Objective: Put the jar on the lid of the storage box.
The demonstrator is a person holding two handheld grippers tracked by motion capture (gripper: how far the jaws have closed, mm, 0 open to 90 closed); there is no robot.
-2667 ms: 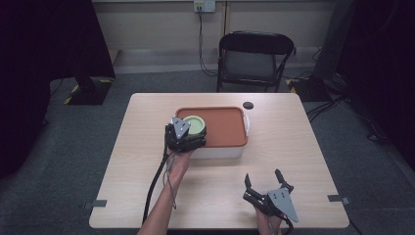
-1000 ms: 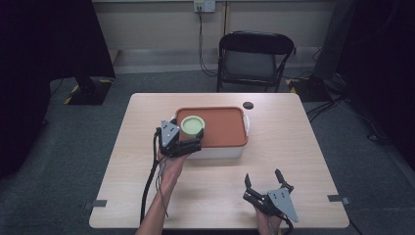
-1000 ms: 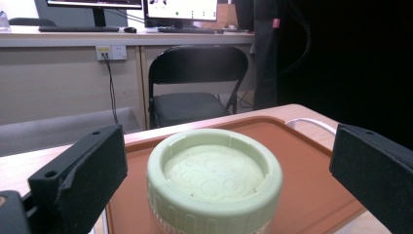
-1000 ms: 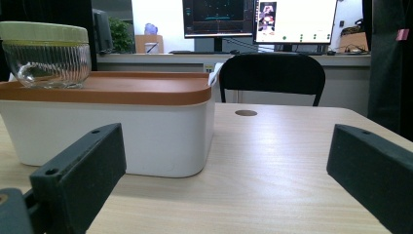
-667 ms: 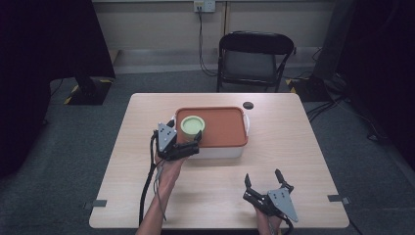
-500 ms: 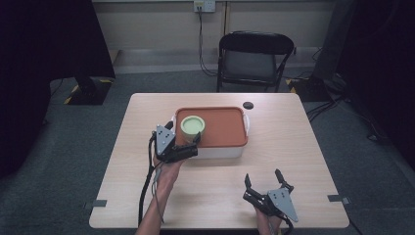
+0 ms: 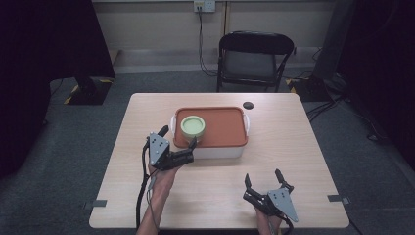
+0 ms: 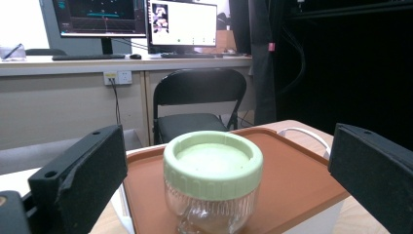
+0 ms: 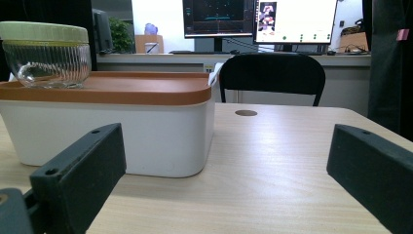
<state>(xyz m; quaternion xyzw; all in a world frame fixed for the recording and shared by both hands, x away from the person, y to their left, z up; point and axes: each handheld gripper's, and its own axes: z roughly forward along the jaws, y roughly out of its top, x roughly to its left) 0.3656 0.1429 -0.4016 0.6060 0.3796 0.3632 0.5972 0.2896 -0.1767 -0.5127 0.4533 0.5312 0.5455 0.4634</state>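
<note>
One wooden table (image 7: 313, 147) takes up the middle of the high view, with a black folding chair (image 7: 254, 56) behind it at the upper centre. On the table, a little above centre, sits a white box (image 7: 215, 152) with an orange lid (image 7: 222, 127). A glass jar (image 7: 193, 127) with a pale green cap stands upright on the left part of that lid; in my left gripper view it sits at lower centre (image 8: 213, 180), ribbed and clear below the cap, and in my right gripper view it shows at the upper left (image 9: 46, 53).

My left gripper (image 7: 177, 135) is left of centre in the high view, jaws spread wide. One jaw tip lies just beside the jar at the near edge of the lid, the other out past the box's left end; neither touches the jar. In its own view the jar stands between the jaws, apart from both.

My right gripper (image 7: 264, 177) is at the lower right, just over the bare tabletop, jaws spread and holding nothing, well apart from the box.

Smallest, a dark round disc (image 7: 248, 104) lies on the table beyond the box's far right corner.
</note>
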